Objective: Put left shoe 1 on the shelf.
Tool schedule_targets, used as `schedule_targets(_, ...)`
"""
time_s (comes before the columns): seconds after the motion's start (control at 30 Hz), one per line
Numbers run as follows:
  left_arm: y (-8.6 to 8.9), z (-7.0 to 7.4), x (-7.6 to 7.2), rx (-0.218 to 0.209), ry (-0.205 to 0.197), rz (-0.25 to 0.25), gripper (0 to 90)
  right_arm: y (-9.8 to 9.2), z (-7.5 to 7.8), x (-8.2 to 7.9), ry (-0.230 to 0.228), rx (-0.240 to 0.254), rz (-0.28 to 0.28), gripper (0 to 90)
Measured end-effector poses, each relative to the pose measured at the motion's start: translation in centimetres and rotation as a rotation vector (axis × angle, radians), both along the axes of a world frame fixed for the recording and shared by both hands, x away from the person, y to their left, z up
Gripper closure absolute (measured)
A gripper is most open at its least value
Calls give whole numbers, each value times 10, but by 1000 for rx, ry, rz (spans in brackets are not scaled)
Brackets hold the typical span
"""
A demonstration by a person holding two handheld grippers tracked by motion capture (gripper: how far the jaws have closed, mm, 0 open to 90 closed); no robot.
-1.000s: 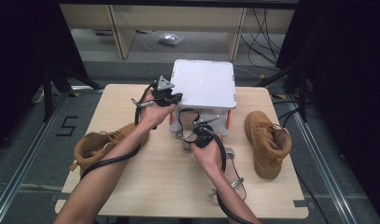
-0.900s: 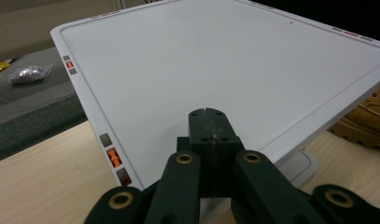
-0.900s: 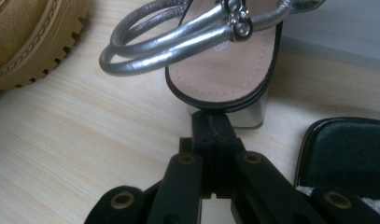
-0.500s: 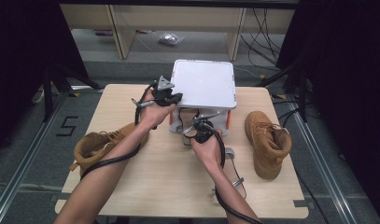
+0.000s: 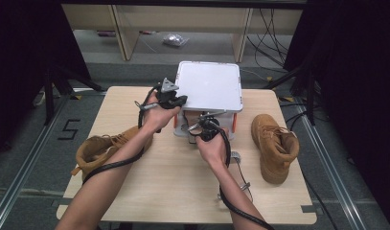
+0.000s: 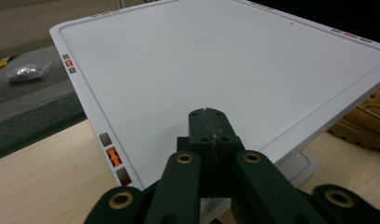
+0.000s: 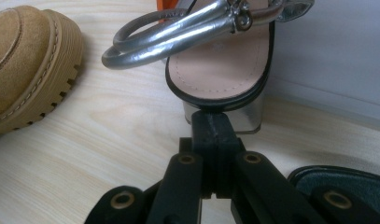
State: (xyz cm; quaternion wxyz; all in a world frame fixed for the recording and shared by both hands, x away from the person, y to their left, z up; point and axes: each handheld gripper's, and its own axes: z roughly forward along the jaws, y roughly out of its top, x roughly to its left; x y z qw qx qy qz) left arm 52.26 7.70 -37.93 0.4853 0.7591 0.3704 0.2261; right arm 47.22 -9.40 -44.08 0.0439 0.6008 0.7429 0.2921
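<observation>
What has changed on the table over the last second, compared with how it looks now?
Hardly anything. The right gripper has crept a touch toward the white box, its shut jaws at the heel of the silver sandal. The left gripper has stayed shut at the lid's edge. Both tan boots lie as before. Nothing was gripped or released.

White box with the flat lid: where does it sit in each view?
High view: white box at the far middle of the table.
Left gripper view: its lid spans most of the frame.
Right gripper view: its pale wall at upper right, behind a silver sandal.
Shared landmark: the light wooden table.
</observation>
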Motion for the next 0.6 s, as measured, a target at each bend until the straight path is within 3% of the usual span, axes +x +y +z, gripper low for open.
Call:
schedule_targets(0.1, 0, 0, 0, 0, 2, 0, 898, -1, -2, 2, -31, -16, 34, 900)
schedule_targets(0.23, 0, 0, 0, 0, 1, 1, 898, 3, -1, 3, 11, 8, 3, 900)
schedule_targets(0.37, 0, 0, 0, 1, 2, 0, 898, 2, -2, 4, -7, 4, 5, 900)
schedule_targets(0.43, 0, 0, 0, 0, 1, 0, 898, 0, -5, 7, -63, 2, 22, 900)
schedule_targets(0.5, 0, 0, 0, 0, 2, 0, 898, 1, -6, 7, -53, 22, 18, 900)
schedule_targets(0.6, 0, 0, 0, 0, 2, -1, 898, 2, -7, 8, -72, -4, 4, 900)
